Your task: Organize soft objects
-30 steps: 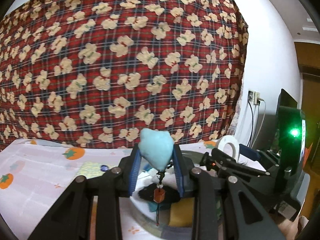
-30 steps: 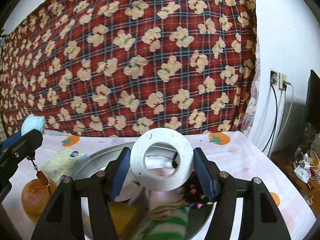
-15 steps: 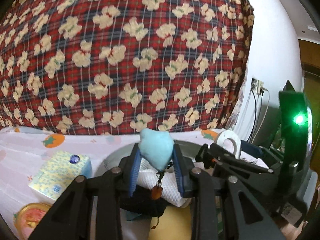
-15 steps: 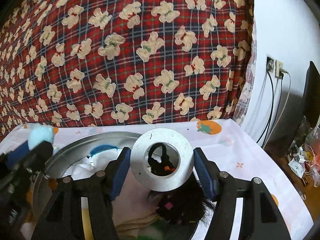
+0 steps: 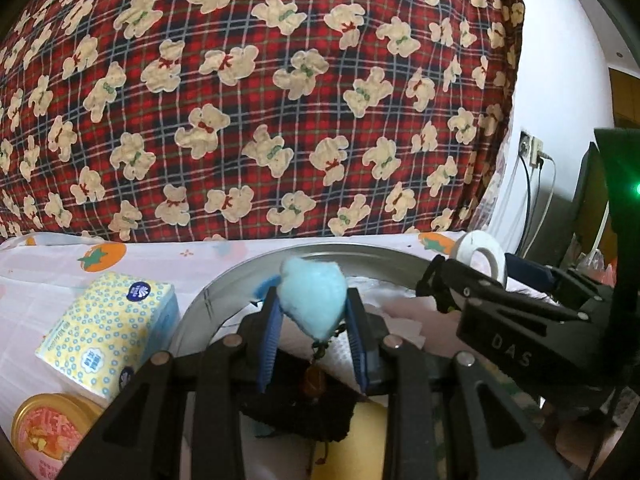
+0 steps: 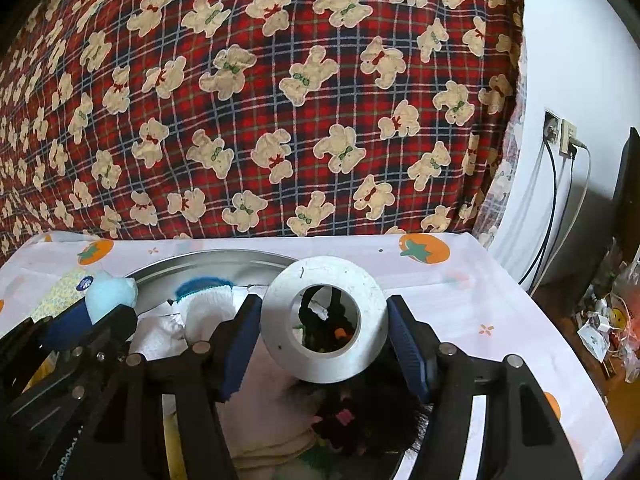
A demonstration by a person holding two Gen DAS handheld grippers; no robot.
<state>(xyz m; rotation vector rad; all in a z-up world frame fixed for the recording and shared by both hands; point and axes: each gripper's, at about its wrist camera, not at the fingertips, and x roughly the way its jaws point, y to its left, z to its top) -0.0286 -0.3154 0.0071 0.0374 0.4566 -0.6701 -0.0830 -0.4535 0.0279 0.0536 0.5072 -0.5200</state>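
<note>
A: Yellow tissue pack (image 5: 108, 330) and a round tin (image 5: 48, 432) lie on the desk (image 5: 192, 258) at the far left, outside the basin (image 5: 224, 292). Are they part of the job?

B: I cannot tell. The pack is soft enough, so it may be left to do; the tin looks hard.

A: And the left gripper (image 5: 314, 330)?

B: Its fingers (image 5: 269, 340) are clenched on a pale blue plush charm (image 5: 314, 300), with a cord and an amber bead hanging under it. It hangs over the basin's near-left part, not yet let go.

A: What is in the basin already?

B: A heap. Going rightward: something yellow at the bottom, a black knit piece (image 5: 304, 408), a white cloth with a blue cuff (image 6: 208, 296), pinkish and cream cloths (image 6: 272, 412), then a dark fuzzy thing (image 6: 372, 416) with bright specks on the right. So a good share of the sorting looks done.

A: The right gripper (image 6: 324, 336)?

B: Its fingers (image 6: 404, 344) are grasping a white tape roll (image 6: 324, 320) by its sides, above the basin's right half; through the hole you see the dark heap below.

A: So what remains?

B: By my reckoning, dropping the charm and the roll in, and perhaps fetching the pack. The rest of the desk that shows is only the persimmon-print cover.
</note>
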